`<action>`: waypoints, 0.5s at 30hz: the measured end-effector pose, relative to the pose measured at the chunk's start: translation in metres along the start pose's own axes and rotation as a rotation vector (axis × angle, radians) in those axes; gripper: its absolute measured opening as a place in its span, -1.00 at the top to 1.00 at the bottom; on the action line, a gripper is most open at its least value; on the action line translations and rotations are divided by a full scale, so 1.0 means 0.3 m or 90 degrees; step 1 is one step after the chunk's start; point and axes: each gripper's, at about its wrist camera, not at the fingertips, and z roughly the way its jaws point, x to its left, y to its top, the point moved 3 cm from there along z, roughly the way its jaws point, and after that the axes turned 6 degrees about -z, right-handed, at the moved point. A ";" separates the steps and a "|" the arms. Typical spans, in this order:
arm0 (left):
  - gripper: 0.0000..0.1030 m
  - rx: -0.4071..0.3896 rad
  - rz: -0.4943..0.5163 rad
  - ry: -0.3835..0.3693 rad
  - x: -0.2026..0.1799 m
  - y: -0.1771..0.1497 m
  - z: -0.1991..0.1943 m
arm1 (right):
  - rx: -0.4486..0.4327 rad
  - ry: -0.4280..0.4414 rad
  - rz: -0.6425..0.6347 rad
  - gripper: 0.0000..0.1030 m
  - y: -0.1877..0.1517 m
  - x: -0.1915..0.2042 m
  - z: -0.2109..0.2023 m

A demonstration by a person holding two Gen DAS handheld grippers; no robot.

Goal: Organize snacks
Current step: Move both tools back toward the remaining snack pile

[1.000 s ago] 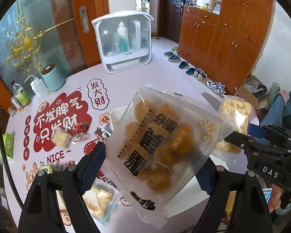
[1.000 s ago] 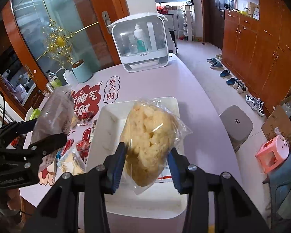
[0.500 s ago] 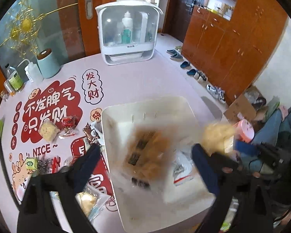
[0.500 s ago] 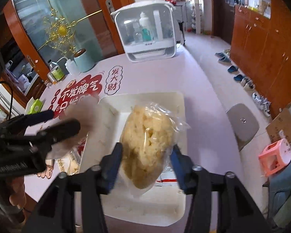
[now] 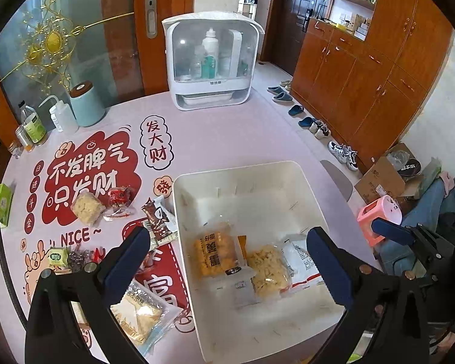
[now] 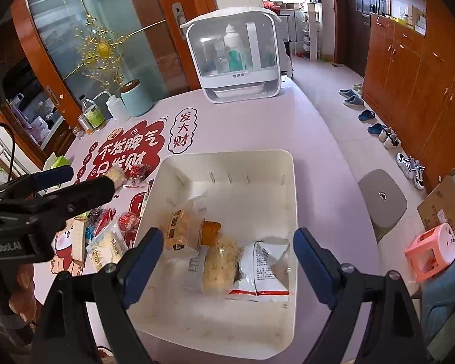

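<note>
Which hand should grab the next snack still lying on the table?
Probably the left gripper. The loose snacks lie on the table left of the bin, on its side. The right gripper hangs over the bin and would have to cross it. Both have just been opening, with nothing held.
</note>
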 end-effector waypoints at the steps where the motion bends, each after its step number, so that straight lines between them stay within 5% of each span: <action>1: -0.99 -0.002 -0.001 0.001 0.005 -0.004 -0.007 | 0.000 -0.001 0.002 -0.72 -0.002 0.001 -0.002; 15: -0.99 -0.044 0.004 0.037 0.094 -0.097 -0.162 | -0.004 0.003 0.045 -0.72 -0.022 0.038 -0.036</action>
